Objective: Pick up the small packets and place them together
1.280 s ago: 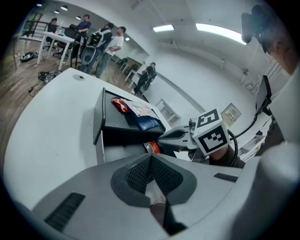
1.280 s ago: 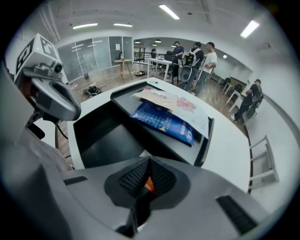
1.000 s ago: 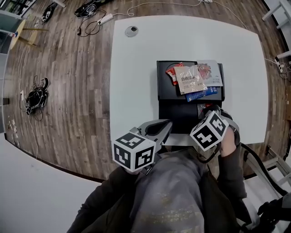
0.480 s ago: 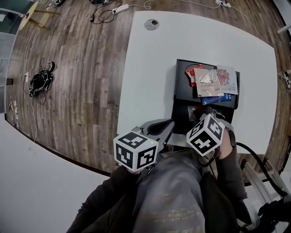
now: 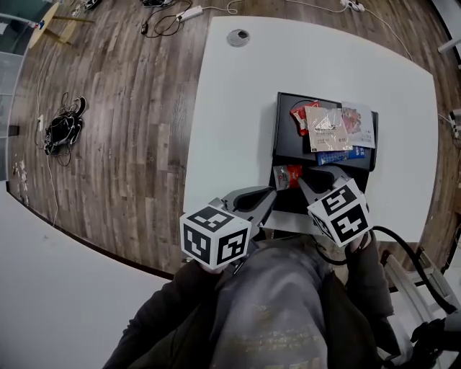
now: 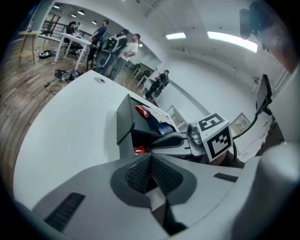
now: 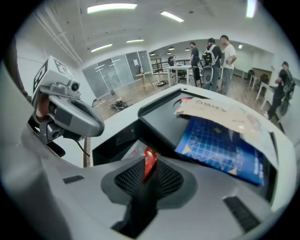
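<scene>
Several small packets lie piled on the raised black tray (image 5: 284, 140): a red one (image 5: 297, 115), a tan one (image 5: 324, 120), a pink-white one (image 5: 359, 124) and a blue one (image 5: 333, 154). Another small red packet (image 5: 287, 175) sits in the lower black compartment. In the right gripper view that red packet (image 7: 149, 163) stands edge-on between my right gripper's pads. My right gripper (image 5: 308, 175) (image 7: 149, 176) has just been opening its jaws and no longer presses the packet. My left gripper (image 5: 265, 198) (image 6: 151, 168) rests shut and empty at the compartment's near left corner.
The black box stands on a white table (image 5: 230, 108) whose near edge runs by my lap. A round cable port (image 5: 238, 37) sits at the table's far side. Cables and a power strip (image 5: 176, 13) lie on the wood floor. People stand at far desks (image 7: 220, 51).
My right gripper has swung right and tilted steeply down, and the small red packet now shows at its tips in the lower compartment. The left gripper has hardly moved.
</scene>
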Demonstrator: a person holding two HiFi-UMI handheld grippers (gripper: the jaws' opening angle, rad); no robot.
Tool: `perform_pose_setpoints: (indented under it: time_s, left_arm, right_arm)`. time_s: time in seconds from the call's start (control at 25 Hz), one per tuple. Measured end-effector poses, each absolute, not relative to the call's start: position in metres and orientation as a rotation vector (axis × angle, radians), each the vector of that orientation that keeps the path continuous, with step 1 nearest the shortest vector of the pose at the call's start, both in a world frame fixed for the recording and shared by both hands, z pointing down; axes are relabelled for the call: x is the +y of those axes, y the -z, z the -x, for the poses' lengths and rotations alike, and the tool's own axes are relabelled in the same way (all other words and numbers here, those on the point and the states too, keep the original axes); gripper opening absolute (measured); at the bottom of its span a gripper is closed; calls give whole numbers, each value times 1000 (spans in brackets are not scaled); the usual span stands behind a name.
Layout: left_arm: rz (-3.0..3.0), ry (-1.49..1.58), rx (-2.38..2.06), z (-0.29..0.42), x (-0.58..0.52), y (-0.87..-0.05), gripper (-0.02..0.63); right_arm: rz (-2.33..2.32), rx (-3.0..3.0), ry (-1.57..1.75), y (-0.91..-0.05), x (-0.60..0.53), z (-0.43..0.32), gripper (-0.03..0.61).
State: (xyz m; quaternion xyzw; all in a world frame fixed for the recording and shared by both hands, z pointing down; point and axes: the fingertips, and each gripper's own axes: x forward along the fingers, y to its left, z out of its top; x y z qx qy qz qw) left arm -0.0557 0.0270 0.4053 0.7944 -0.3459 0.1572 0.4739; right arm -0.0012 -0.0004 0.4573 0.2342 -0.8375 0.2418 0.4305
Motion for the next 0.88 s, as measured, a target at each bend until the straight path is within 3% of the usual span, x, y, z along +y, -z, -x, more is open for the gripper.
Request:
perform_pose_setpoints:
  time_s: [0.24,0.88]
  left_arm:
    - [-1951,-404,-828,49,26,-404,-8]
    - [-1905,-381,-868,65,26,-410,-8]
  right_arm:
    - [-561,-2047,-557,-476,6,0,157]
    - [-552,-2066,-482,-475,16,14,165]
